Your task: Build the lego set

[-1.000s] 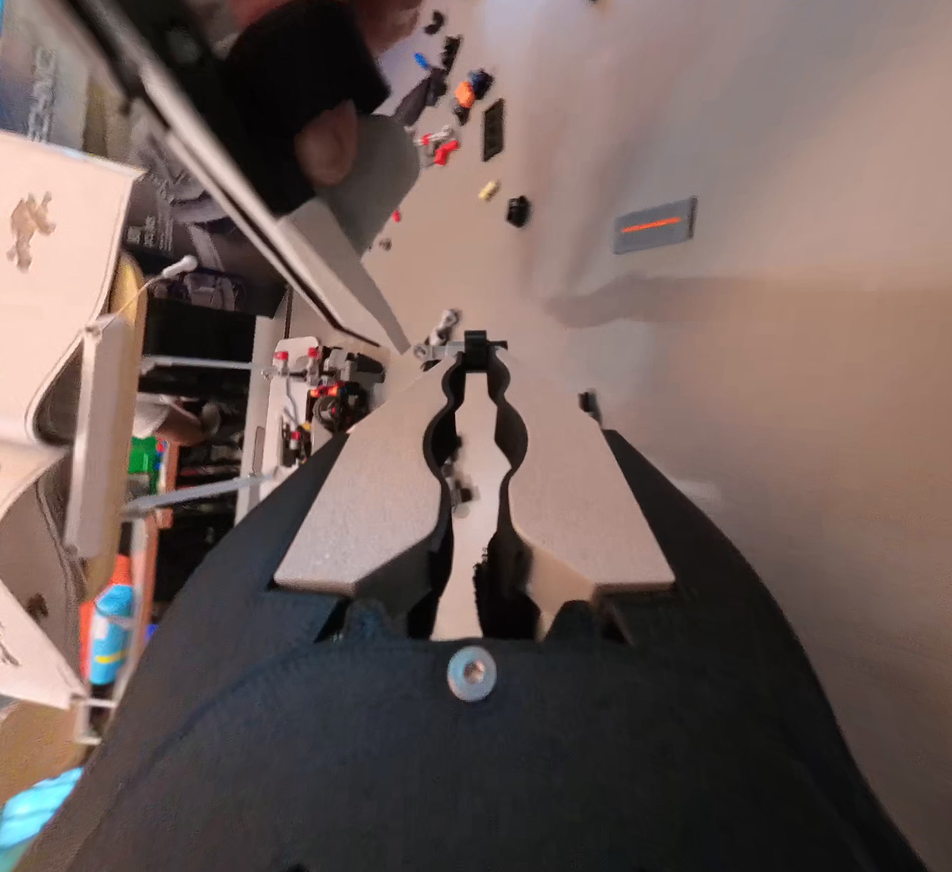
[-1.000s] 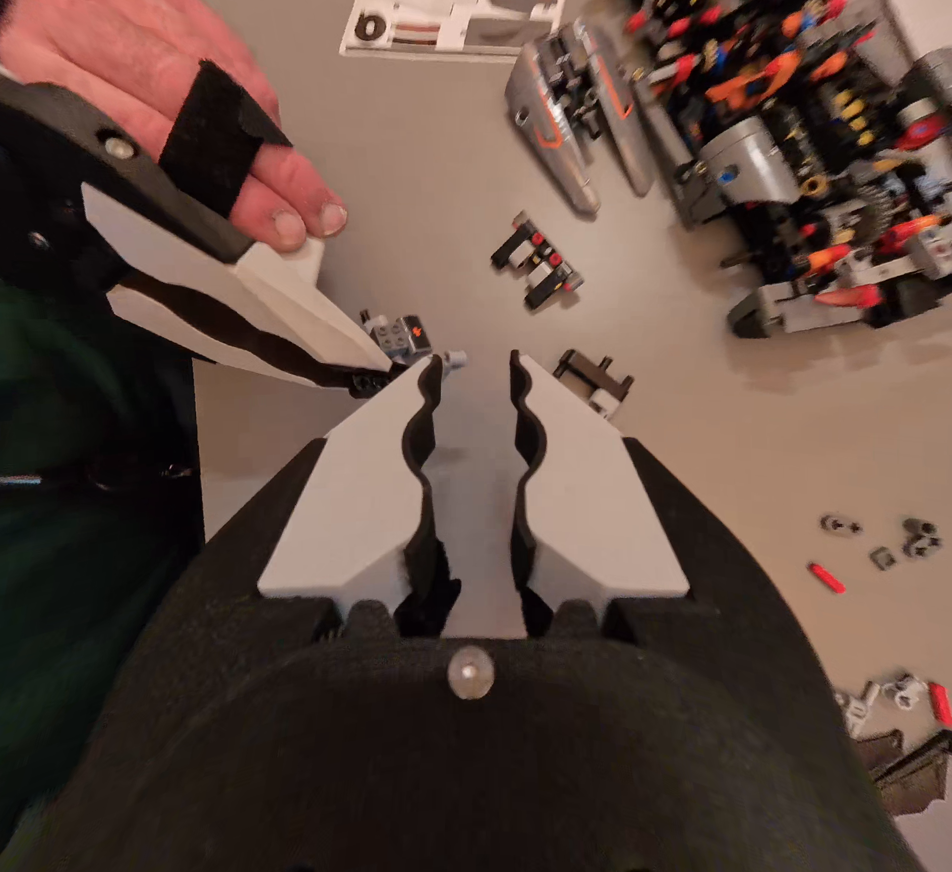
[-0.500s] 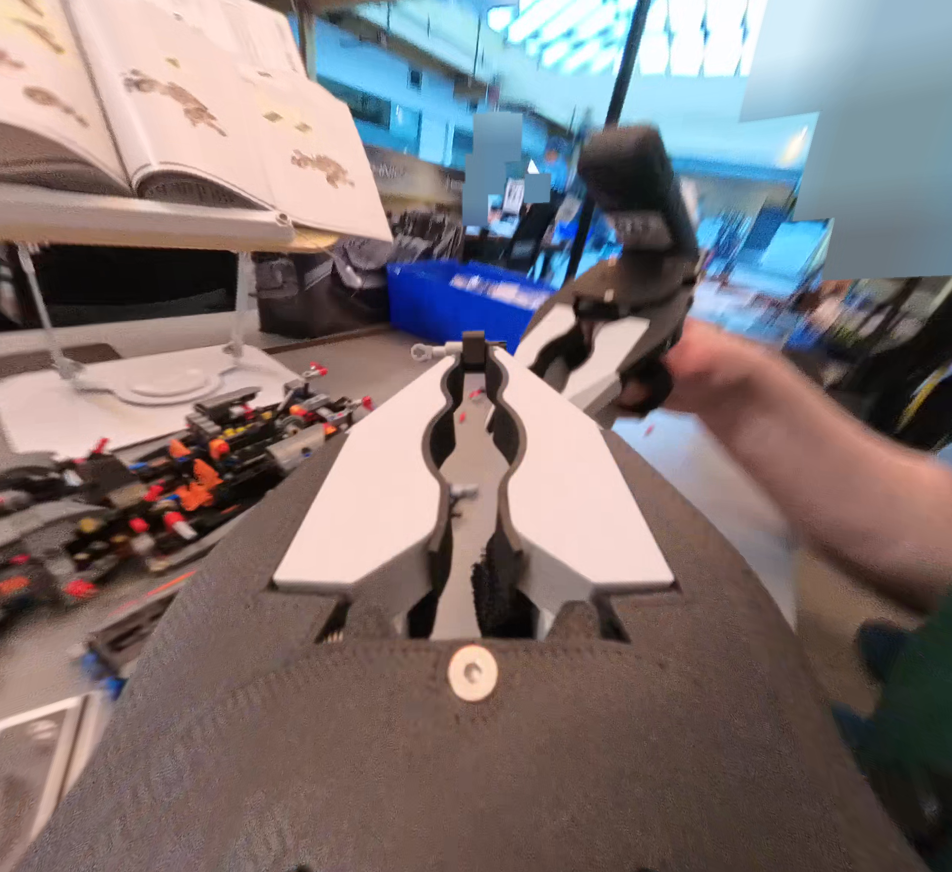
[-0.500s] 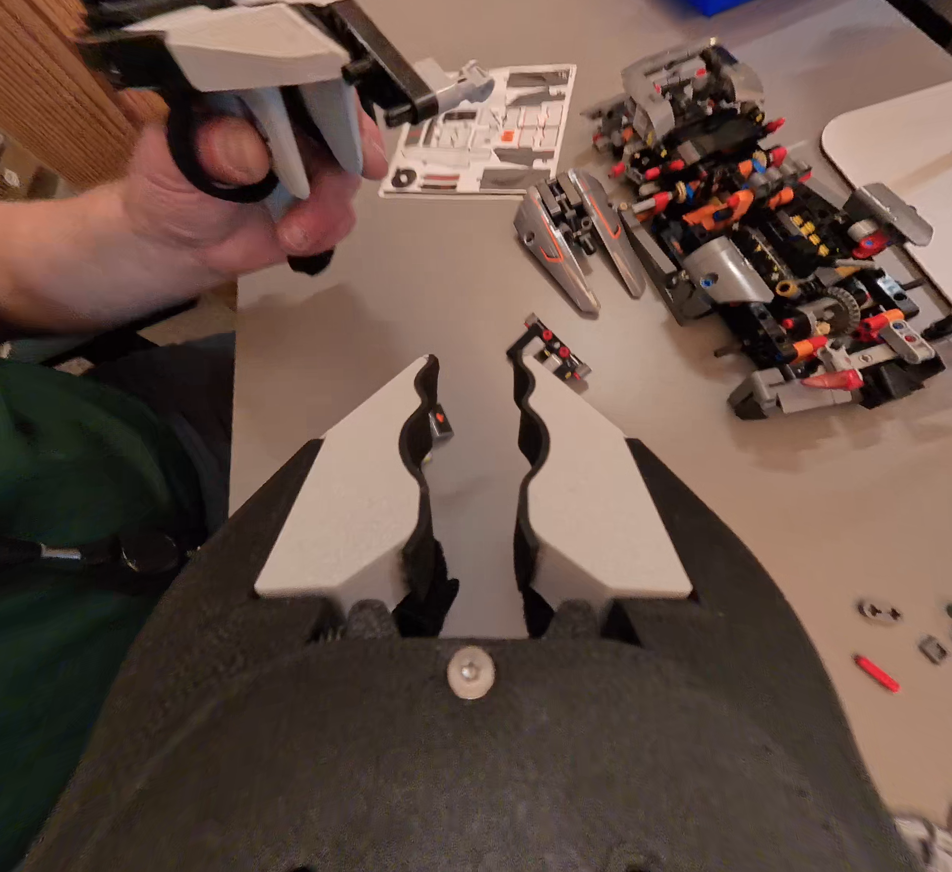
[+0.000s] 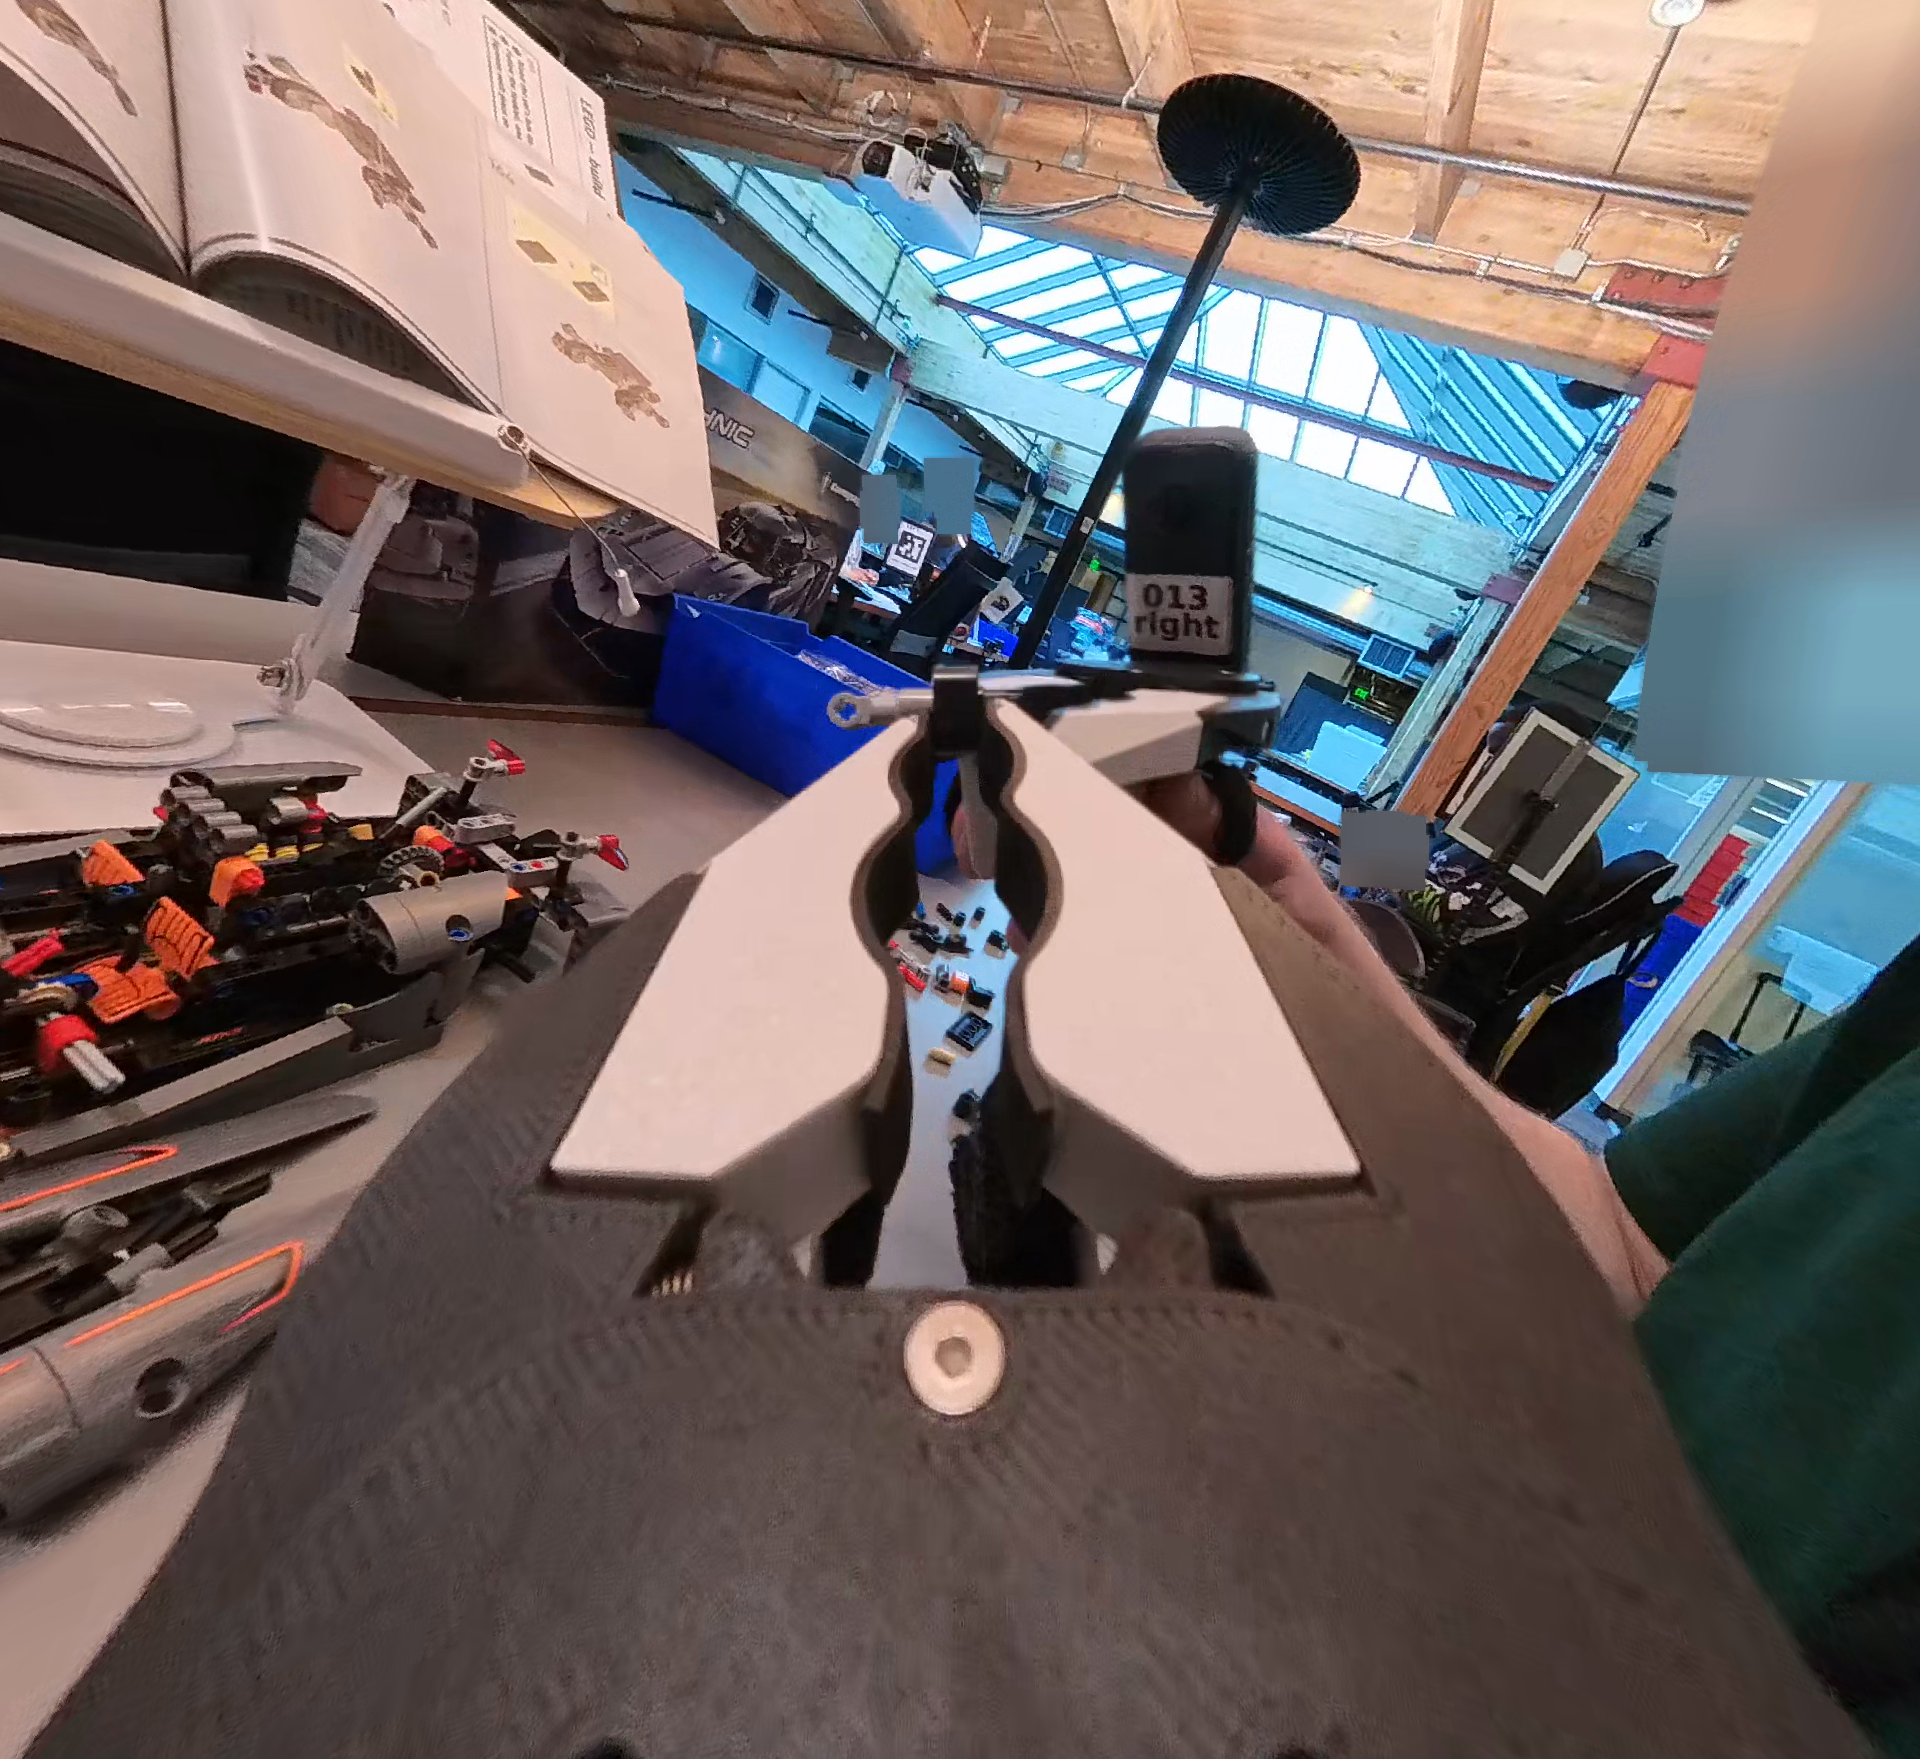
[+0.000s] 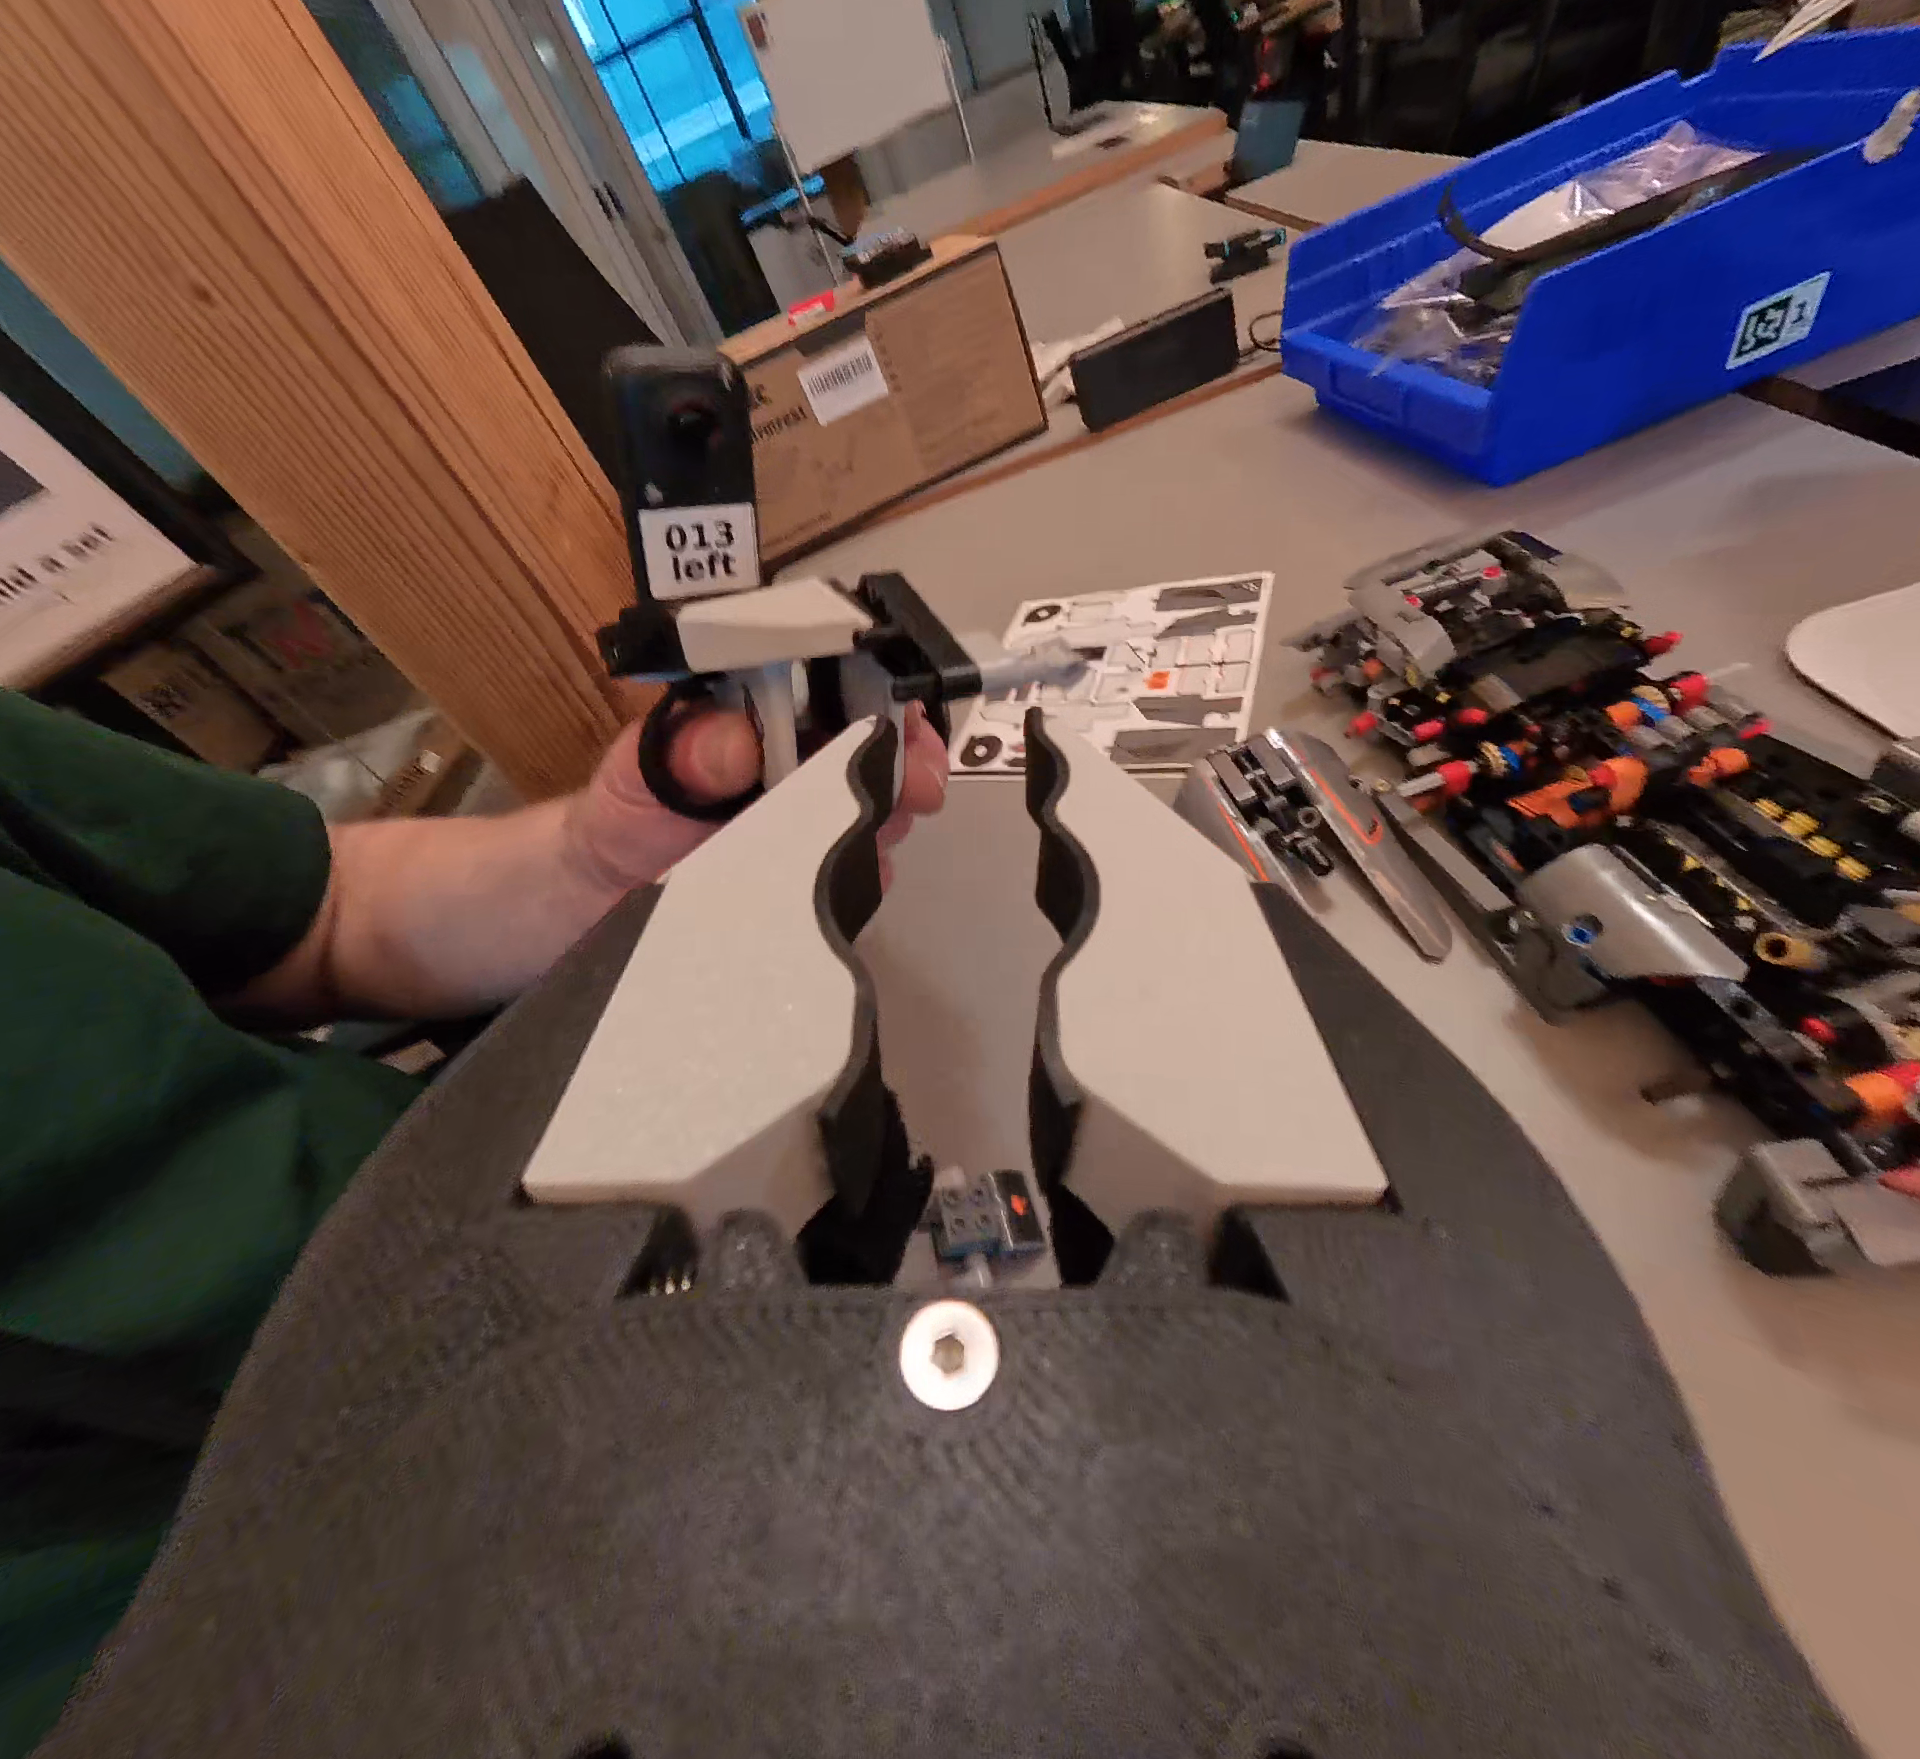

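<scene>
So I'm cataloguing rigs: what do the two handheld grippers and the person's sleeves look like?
Each gripper, left gripper and right gripper, has pale grey wedge-shaped fingers with wavy black inner pads on a black textured body with a silver screw, topped by a black camera bearing a white label. Dark green sleeves.

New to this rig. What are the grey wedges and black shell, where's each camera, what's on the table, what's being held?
No robot arm here: a person holds two hand-operated grippers, each with a camera looking along its grey fingers; the black shell is the gripper body.

In the left wrist view, the left gripper is raised and shut on a small black and grey lego piece. The right gripper shows just behind it.

In the right wrist view, the right gripper is open and empty. The left one appears farther off, in the person's hand.

On the grey table: a part-built lego car, a sticker sheet, a blue bin, loose pieces and an open instruction book on a stand.
</scene>
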A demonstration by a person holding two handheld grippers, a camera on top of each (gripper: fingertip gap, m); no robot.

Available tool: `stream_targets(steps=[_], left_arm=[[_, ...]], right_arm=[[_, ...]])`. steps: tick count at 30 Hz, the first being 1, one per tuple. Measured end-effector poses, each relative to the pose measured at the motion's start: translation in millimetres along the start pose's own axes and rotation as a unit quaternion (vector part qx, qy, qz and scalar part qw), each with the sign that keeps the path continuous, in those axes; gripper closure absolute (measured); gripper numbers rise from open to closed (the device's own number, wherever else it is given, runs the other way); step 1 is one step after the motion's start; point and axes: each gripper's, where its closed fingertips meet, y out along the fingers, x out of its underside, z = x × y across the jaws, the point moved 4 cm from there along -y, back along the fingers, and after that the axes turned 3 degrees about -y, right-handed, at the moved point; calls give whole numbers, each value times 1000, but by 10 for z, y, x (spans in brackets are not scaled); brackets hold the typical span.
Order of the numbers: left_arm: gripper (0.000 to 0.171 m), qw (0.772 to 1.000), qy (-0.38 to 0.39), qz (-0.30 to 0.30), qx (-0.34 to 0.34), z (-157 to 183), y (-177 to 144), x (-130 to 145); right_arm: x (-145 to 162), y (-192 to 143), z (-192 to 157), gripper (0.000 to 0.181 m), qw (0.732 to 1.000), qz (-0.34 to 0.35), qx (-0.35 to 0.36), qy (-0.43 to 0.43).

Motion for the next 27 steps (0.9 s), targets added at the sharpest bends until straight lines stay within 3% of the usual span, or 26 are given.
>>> stream_targets(steps=[7, 13, 22, 27], left_arm=[[166, 1000, 3, 5, 4, 37, 13, 35], [166, 1000, 10, 14, 13, 62, 12, 14], [166, 998, 59, 13, 14, 132, 13, -21], [166, 997, 64, 3, 33, 210, 58, 10]], right_arm=[[-45, 15, -21, 176, 999, 38, -28, 11], [-71, 11, -36, 181, 998, 52, -37, 12], [-94, -27, -24, 136, 997, 57, -51, 18], [-148, -8, -84, 131, 994, 82, -77, 2]])
